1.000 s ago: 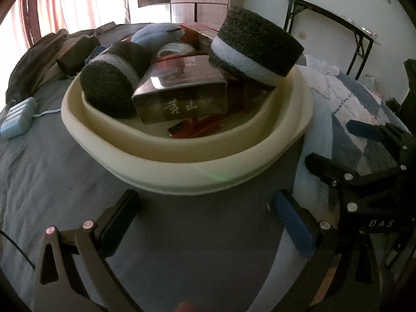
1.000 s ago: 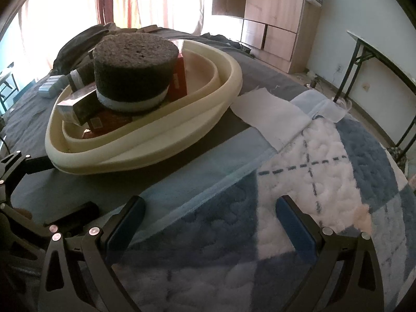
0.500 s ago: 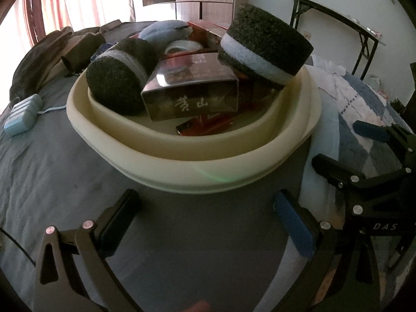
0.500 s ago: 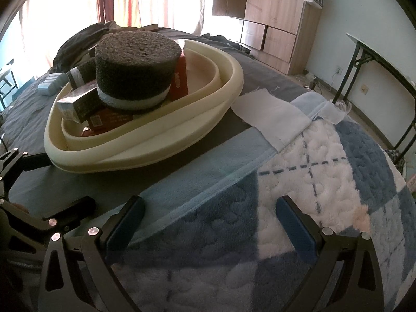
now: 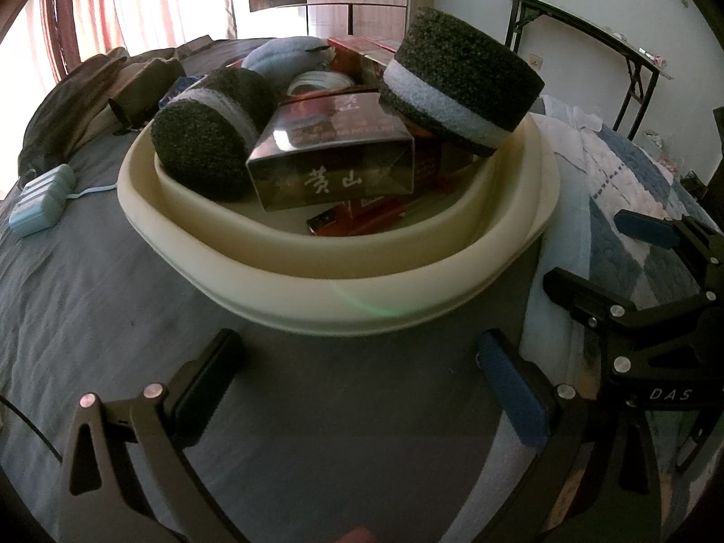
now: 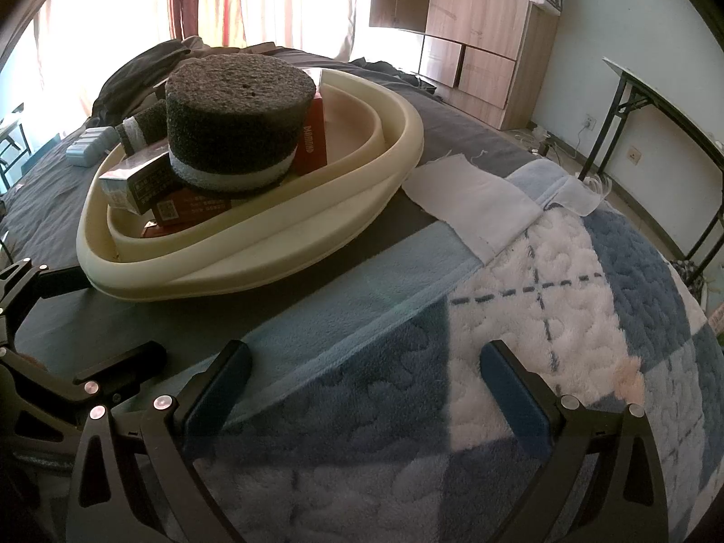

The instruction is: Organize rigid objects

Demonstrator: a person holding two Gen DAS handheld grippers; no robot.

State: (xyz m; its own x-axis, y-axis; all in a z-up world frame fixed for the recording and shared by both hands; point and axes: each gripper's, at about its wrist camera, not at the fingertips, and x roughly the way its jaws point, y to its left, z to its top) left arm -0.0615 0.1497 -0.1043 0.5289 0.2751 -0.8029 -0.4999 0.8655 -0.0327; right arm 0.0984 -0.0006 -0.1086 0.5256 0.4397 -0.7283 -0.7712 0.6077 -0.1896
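Left gripper (image 5: pixel 362 389) nudged slightly nearer cream basin (image 5: pixel 362 303); right gripper (image 6: pixel 366 389) static beside it. Both jaws released, empty. Boxes, foam discs (image 5: pixel 461 90) piled inside basin: sorting apparently complete.

My left gripper (image 5: pixel 362 382) and right gripper (image 6: pixel 369 382) share black angular frames, silver screws and blue finger pads (image 6: pixel 516 400); white "DAS" lettering marks the right one's frame.
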